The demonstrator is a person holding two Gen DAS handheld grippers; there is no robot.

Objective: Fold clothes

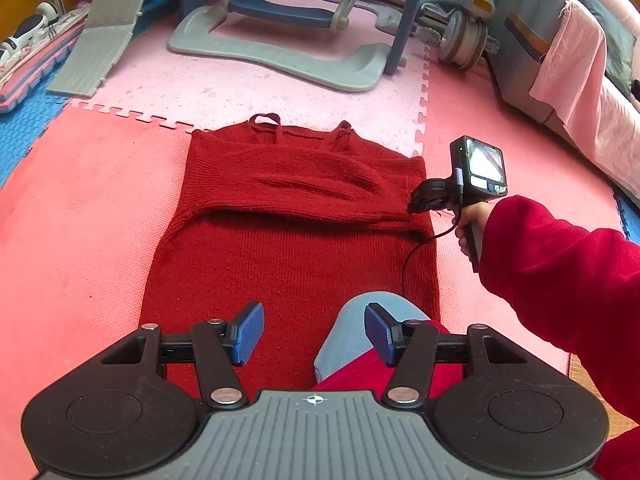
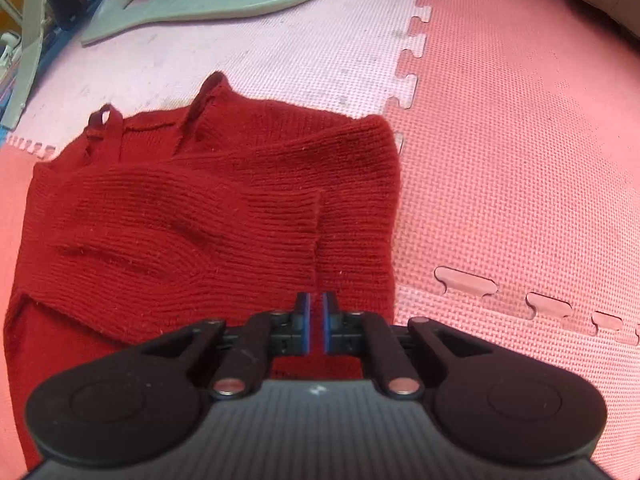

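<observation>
Red knit sweater point(image 1: 288, 240) lies flat on the pink foam floor mat point(image 1: 80, 208), neckline away from the person, one sleeve point(image 1: 304, 188) folded across the chest. Right hand-held gripper point(image 2: 316, 320) sits over the sweater's right edge by the sleeve cuff point(image 2: 296, 220); pads nearly together, thin strip of red knit visible in the narrow gap, looks pinched but contact not clear. In the left wrist view it meets the sweater's right side point(image 1: 424, 200), held by a hand point(image 1: 472, 220) in a red sleeve. Left hand-held gripper point(image 1: 314, 332) hangs above the hem end, about half open, holding nothing; person's knee point(image 1: 352, 332) below it. Grey plastic base point(image 1: 280, 48) beyond the neckline.
</observation>
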